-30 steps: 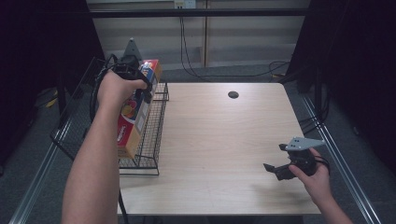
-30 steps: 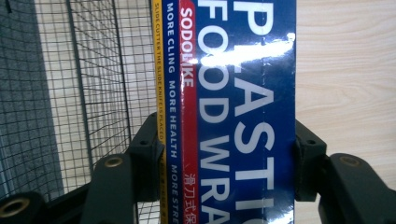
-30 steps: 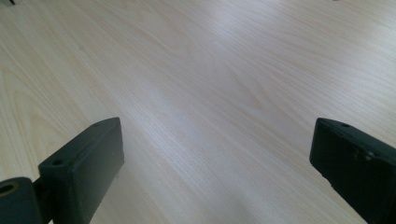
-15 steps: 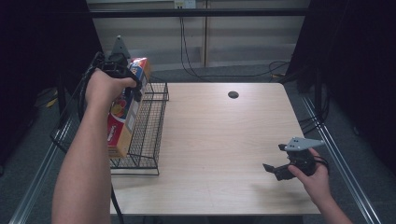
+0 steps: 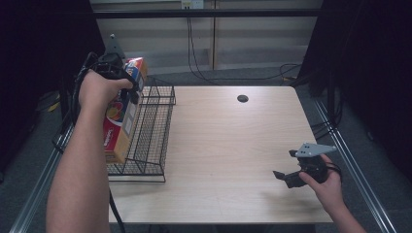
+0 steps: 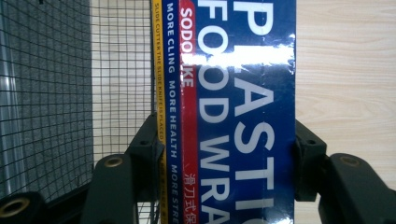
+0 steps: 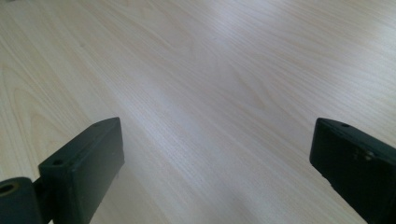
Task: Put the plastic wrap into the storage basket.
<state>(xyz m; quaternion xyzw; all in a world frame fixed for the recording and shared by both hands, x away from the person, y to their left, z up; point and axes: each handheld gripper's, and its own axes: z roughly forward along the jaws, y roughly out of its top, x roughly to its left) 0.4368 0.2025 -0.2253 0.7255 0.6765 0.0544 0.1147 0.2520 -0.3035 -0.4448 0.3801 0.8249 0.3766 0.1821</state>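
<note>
My left gripper (image 5: 130, 85) is shut on a long plastic wrap box (image 5: 120, 116), which hangs end-down at the left side of a black wire basket (image 5: 153, 138). In the left gripper view the blue, red and yellow box (image 6: 233, 112) runs up between the two black jaws, whose pads press on both its sides, and the basket mesh (image 6: 70, 93) lies behind it. Over at the table's right front, my right gripper (image 5: 286, 177) sits low over the wood. Its jaws stand wide apart in the right gripper view (image 7: 215, 154) with bare tabletop between them.
The wooden table (image 5: 233, 141) has a round cable hole (image 5: 242, 98) near its far edge. Metal rails (image 5: 350, 160) run along both table sides. Cables hang behind the table by the back wall.
My left hand has carried the box a little to the left and up, so more of it stands above the basket's left side. The right hand has kept still.
</note>
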